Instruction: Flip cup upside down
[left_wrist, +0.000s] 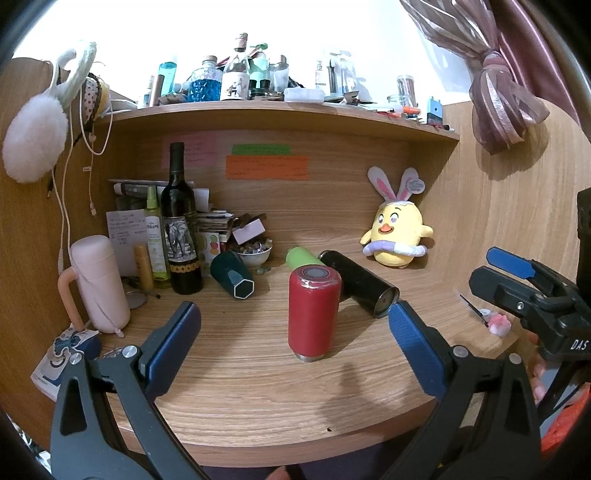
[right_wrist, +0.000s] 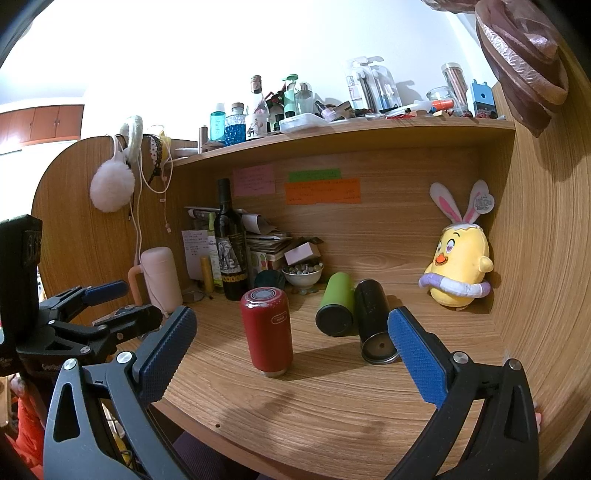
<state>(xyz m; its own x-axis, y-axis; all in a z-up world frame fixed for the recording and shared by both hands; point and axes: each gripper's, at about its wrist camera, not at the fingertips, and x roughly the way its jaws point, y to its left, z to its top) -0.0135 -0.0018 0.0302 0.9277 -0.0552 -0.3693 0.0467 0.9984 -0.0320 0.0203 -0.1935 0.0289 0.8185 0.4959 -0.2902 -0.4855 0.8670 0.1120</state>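
A red cup (left_wrist: 313, 313) stands on end on the wooden desk (left_wrist: 258, 387), its flat round end facing up; it also shows in the right wrist view (right_wrist: 267, 330). My left gripper (left_wrist: 293, 321) is open, its blue pads either side of the cup and short of it. My right gripper (right_wrist: 291, 328) is open and empty, also short of the cup; it shows at the right edge of the left wrist view (left_wrist: 517, 280). My left gripper appears at the left of the right wrist view (right_wrist: 110, 302).
A black cup (left_wrist: 360, 282), a green cup (left_wrist: 303, 257) and a dark teal cup (left_wrist: 232, 275) lie on their sides behind the red one. A wine bottle (left_wrist: 181, 229), a pink flask (left_wrist: 98, 284) and a bowl (left_wrist: 255, 254) crowd the back left. A yellow plush chick (left_wrist: 397, 230) sits back right.
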